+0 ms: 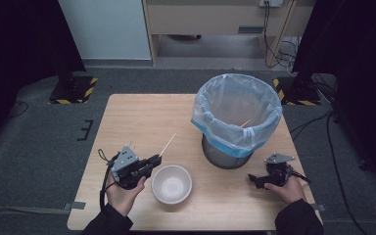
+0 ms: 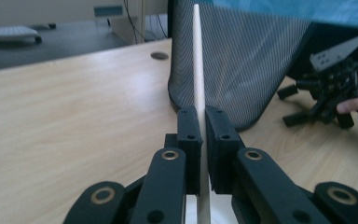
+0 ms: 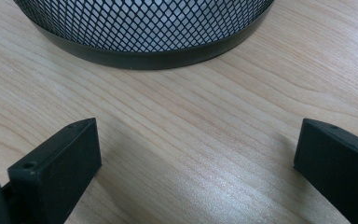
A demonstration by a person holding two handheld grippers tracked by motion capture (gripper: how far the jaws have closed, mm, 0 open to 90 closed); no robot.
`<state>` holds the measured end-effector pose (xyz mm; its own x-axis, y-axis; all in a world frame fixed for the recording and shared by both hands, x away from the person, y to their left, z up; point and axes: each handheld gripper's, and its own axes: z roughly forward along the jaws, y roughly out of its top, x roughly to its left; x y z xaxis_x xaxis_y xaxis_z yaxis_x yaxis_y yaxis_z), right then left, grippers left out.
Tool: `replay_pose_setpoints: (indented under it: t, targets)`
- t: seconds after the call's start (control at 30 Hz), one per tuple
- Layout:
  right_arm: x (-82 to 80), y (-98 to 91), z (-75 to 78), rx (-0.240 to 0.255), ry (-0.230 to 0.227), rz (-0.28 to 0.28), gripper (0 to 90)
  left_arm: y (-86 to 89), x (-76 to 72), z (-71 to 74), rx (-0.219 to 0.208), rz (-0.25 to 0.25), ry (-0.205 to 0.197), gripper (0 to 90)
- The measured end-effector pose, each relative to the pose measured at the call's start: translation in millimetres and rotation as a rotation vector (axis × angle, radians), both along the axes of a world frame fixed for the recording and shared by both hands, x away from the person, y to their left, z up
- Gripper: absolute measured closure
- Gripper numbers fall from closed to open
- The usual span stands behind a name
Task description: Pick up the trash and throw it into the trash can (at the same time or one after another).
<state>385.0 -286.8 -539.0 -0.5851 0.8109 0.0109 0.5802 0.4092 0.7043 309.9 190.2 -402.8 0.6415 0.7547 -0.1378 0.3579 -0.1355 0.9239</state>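
Observation:
A thin pale wooden stick (image 1: pixel 167 145) (image 2: pixel 198 79) is clamped between the jaws of my left gripper (image 1: pixel 154 159) (image 2: pixel 203 135), which is shut on it and held above the table's front left, just left of a white bowl (image 1: pixel 171 184). The stick points up and away toward a black mesh bin (image 1: pixel 227 152) lined with a blue bag (image 1: pixel 236 113). Another stick (image 1: pixel 245 123) lies inside the bag. My right gripper (image 1: pixel 255 179) (image 3: pixel 198 158) rests open near the front right, with bare tabletop between its jaws and the bin's base (image 3: pixel 144 44) just ahead.
The wooden table (image 1: pixel 137 117) has bare room at its back left. The bin (image 2: pixel 242 65) stands right of centre. My right gripper (image 2: pixel 328 91) and its hand appear beyond the bin in the left gripper view. Dark floor surrounds the table.

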Motion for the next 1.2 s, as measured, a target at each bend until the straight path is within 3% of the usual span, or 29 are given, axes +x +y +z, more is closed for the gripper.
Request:
replay_pose_setpoints:
  t: [0.37, 0.6, 0.87, 1.2]
  targets:
    - [0.0, 0.1, 0.0, 0.0, 0.0, 0.0, 0.8, 9.3, 0.9, 40.7, -0.076, 0.028, -0.112, 85.0]
    - [0.0, 0.1, 0.0, 0.0, 0.0, 0.0, 0.7, 5.5, 8.2, 66.6, -0.088, 0.028, -0.17, 84.9]
    - [0.0, 0.0, 0.0, 0.0, 0.0, 0.0, 0.8, -7.4, 18.4, 96.2, -0.1, 0.016, -0.23, 85.0]
    - [0.0, 0.2, 0.0, 0.002, 0.0, -0.002, 0.8, -36.1, 33.0, 125.5, -0.126, -0.022, -0.286, 85.0]
